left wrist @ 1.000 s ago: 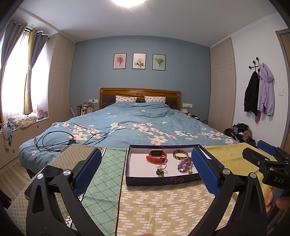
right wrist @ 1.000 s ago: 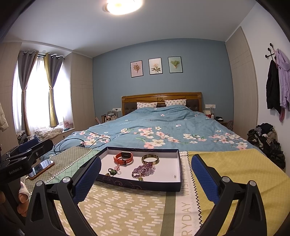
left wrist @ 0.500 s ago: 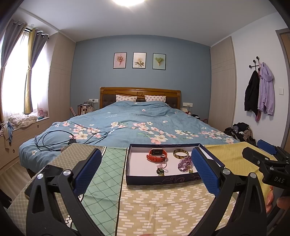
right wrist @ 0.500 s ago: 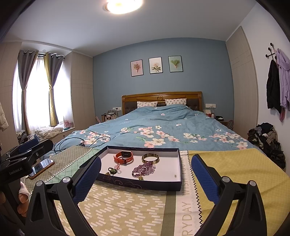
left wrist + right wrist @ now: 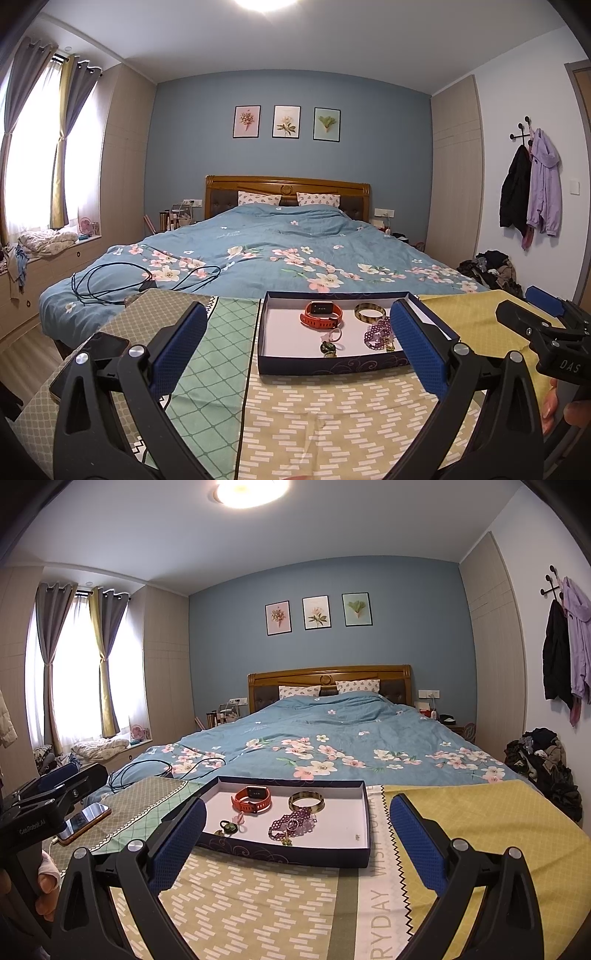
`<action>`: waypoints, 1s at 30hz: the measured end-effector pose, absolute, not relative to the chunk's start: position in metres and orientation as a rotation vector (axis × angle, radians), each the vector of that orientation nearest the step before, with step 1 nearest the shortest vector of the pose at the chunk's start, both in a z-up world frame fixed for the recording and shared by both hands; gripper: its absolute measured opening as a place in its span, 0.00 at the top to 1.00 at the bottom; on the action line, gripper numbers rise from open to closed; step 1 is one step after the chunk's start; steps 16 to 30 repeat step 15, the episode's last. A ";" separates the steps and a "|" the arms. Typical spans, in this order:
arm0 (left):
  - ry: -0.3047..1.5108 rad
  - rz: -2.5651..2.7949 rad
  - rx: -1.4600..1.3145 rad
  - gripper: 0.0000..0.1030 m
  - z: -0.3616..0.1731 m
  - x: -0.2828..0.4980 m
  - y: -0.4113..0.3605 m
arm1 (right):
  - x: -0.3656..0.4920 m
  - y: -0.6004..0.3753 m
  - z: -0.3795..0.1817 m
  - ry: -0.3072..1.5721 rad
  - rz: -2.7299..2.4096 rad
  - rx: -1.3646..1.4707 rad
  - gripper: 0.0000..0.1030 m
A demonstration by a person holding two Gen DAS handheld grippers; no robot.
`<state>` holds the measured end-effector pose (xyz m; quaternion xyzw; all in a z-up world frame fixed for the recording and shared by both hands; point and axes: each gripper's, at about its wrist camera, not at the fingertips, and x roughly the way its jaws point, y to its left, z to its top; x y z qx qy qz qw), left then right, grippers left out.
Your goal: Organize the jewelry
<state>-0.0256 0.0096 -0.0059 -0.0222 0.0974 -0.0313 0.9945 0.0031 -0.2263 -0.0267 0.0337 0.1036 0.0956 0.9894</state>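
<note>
Lying together inside the shallow box lid (image 5: pixel 364 812) on the patterned cloth (image 5: pixel 266 904), from left to right: a small green pendant (image 5: pixel 228 827), an orange watch (image 5: pixel 252 799), a purple bead bracelet (image 5: pixel 292 823) and a gold bangle (image 5: pixel 306 800) — fitting either pieces already gathered in or pieces waiting to be sorted out. Hovering short of the box, left gripper (image 5: pixel 297 343) then right gripper (image 5: pixel 295 842), both spread wide and gripping nothing.

I ease my left gripper (image 5: pixel 299 341) and right gripper (image 5: pixel 297 834) very slightly toward the tray (image 5: pixel 280 853), so it sits a touch lower and nearer between my wide-spread fingers, while nothing on or around it shifts at all.
</note>
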 end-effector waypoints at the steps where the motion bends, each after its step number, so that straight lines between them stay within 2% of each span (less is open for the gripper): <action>1: 0.197 -0.064 -0.047 0.05 -0.006 -0.026 0.010 | 0.003 -0.226 -0.027 0.209 0.192 0.067 0.07; 10: 0.233 -0.054 -0.044 0.05 -0.008 -0.018 0.011 | 0.006 -0.228 -0.032 0.245 0.181 0.034 0.07; 14: 0.305 -0.044 -0.034 0.05 -0.015 -0.005 0.018 | 0.034 -0.251 -0.042 0.412 0.129 0.008 0.07; 30: 0.330 -0.040 -0.031 0.05 -0.018 0.001 0.021 | 0.034 -0.251 -0.042 0.412 0.129 0.008 0.07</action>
